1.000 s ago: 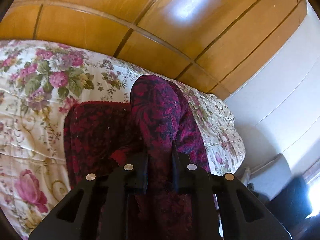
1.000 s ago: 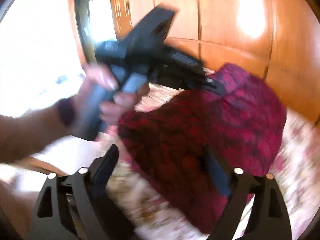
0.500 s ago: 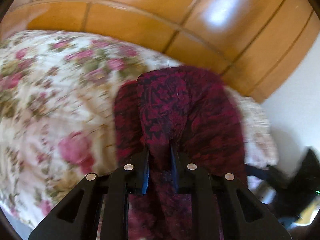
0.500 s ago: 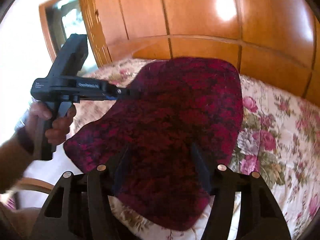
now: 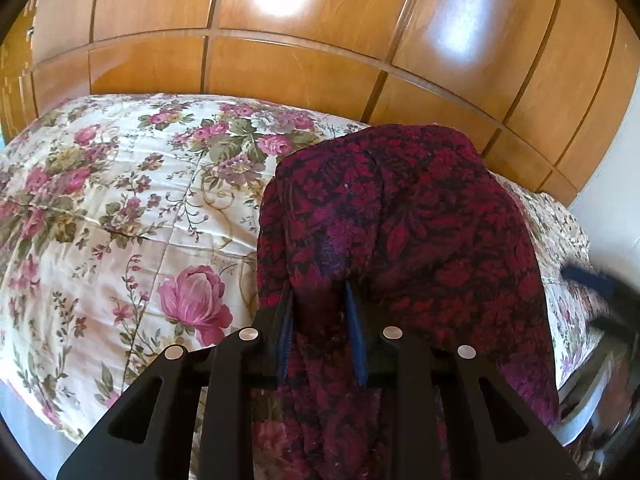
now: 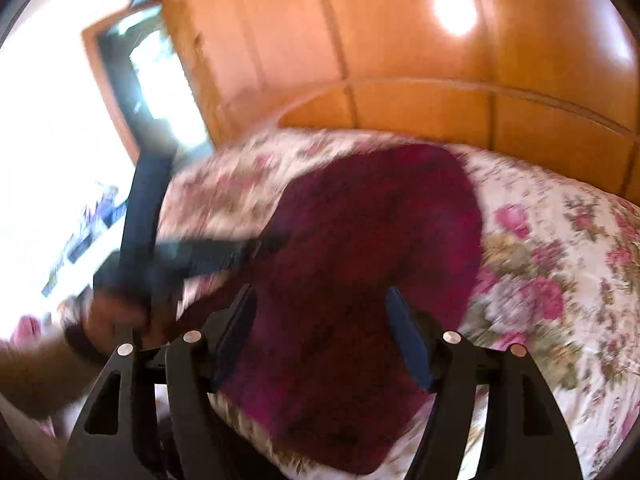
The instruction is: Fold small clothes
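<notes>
— Where's the garment?

— The dark red patterned garment (image 5: 404, 240) lies on the flowered bedspread (image 5: 120, 208), right of centre in my left view, its near end running down between my left claw's (image 5: 322, 320) fingers.

— Gripped?

— The jaws have just been opening a little; cloth still sits bunched between the pads, so I count it held. My right claw (image 6: 324, 328) stands wide, cloth below it, pads clear.

— How far along?

— I judge one fold is laid over. Smoothing and at least one more fold look left. The wooden headboard (image 5: 280, 72) fills the top.
</notes>
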Demonstrator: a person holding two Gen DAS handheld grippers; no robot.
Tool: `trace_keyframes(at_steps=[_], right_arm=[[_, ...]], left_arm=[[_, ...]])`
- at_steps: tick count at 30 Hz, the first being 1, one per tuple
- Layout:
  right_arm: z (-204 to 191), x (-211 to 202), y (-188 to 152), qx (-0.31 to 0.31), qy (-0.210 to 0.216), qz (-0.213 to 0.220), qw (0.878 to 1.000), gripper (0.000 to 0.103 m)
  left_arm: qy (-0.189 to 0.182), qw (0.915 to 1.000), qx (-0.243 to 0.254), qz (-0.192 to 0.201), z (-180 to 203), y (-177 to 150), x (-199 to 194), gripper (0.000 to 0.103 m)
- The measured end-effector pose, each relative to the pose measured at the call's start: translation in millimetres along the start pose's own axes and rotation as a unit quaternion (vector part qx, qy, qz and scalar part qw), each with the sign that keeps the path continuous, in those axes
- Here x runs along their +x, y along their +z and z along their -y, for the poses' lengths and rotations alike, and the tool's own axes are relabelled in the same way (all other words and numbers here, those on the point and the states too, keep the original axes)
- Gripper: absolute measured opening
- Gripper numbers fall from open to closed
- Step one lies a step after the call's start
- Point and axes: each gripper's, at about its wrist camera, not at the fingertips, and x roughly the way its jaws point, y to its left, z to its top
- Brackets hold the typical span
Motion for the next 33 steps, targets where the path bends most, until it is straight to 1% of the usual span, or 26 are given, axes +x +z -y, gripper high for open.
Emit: trace_keyframes(at_steps=[3, 6, 9, 15, 22, 25, 31, 33], right_arm=[[11.9, 13.3, 27.8, 0.007, -0.038, -0.003, 0.999, 0.066], [19.0, 33.0, 48.9, 0.015, -0.049, -0.019, 0.999, 0.063], [21.2, 58.6, 64.2, 0.006, -0.073, -0.042, 0.996, 0.063], [24.5, 97.7, 64.2, -0.003, -0.094, -0.091, 0.991, 0.064], [33.9, 127.1, 55.5, 0.008, -0.101, -0.119, 0.988, 0.064], [38.3, 141.1, 49.1, 0.015, -0.11, -0.129, 0.986, 0.064], [38.4, 136.2, 46.5, 0.015, -0.108, -0.115, 0.987, 0.065], [39.5, 130.6, 46.9, 0.02, -0.1, -0.103, 0.989, 0.068]], left_arm=[[0.008, 0.9999, 0.002, 0.006, 3.0, -1.8, -2.9, 0.024], [0.016, 0.9998, 0.008, 0.01, 5.7, -2.7, -4.3, 0.024], [0.021, 0.9996, 0.01, 0.013, 7.9, -3.6, -5.1, 0.024], [0.027, 0.9994, 0.014, 0.017, 10.7, -5.9, -5.6, 0.024], [0.033, 0.9992, 0.011, 0.018, 10.0, -7.1, -3.1, 0.024], [0.044, 0.9987, 0.015, 0.02, 12.5, -8.6, -1.4, 0.024], [0.052, 0.9983, 0.013, 0.022, 15.6, -9.7, -4.8, 0.024], [0.058, 0.9979, 0.016, 0.024, 18.2, -11.0, -8.1, 0.024]])
